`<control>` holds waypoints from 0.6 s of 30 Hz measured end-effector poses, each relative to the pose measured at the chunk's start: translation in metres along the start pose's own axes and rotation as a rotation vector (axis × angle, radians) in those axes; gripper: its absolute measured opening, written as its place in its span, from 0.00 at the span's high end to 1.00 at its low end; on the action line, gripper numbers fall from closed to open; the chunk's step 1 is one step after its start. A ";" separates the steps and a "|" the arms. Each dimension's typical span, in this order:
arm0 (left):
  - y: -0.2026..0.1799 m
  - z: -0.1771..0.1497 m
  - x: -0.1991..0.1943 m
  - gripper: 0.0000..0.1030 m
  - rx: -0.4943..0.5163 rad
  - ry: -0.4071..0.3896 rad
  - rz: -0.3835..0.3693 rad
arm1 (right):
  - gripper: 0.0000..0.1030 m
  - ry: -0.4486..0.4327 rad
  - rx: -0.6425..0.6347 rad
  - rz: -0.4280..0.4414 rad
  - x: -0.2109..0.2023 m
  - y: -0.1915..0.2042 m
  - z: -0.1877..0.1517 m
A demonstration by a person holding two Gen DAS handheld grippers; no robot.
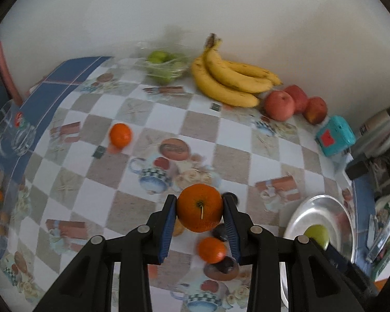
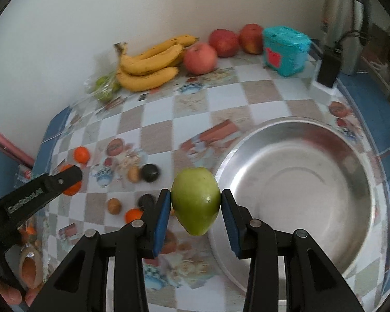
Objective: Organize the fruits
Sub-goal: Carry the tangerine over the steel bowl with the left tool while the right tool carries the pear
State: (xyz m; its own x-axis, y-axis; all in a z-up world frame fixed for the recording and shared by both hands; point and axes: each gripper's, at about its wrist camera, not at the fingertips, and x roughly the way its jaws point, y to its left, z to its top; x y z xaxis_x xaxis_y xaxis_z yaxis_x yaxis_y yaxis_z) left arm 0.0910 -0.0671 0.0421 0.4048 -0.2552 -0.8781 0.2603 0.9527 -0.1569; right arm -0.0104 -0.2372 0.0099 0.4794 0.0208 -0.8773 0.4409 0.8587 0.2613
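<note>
Sorting by kind: left gripper [image 1: 199,209] fingers clamp an orange [image 1: 199,207] above the worktop [image 1: 153,114]; right gripper [image 2: 195,205] fingers clamp a green fruit [image 2: 195,204] beside the steel bowl [image 2: 299,182], presumably its destination.

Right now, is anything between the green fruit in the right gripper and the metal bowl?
Nothing visible. The right gripper holds the green fruit just left of the metal bowl, whose inside shows bare.
</note>
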 end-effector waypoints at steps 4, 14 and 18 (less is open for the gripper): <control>-0.019 -0.008 0.002 0.63 0.046 0.009 -0.024 | 0.60 -0.015 0.043 -0.022 -0.006 -0.024 0.001; -0.089 -0.036 0.000 0.63 0.239 0.024 -0.122 | 0.60 -0.020 0.184 -0.133 -0.018 -0.098 0.002; -0.118 -0.054 0.004 0.63 0.321 0.041 -0.172 | 0.60 -0.023 0.237 -0.174 -0.024 -0.124 0.000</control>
State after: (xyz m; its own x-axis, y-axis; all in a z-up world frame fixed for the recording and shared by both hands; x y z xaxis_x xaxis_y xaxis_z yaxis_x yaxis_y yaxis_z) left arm 0.0144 -0.1714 0.0325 0.2971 -0.3945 -0.8696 0.5865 0.7940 -0.1598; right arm -0.0773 -0.3443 -0.0014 0.3968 -0.1301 -0.9087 0.6816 0.7047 0.1968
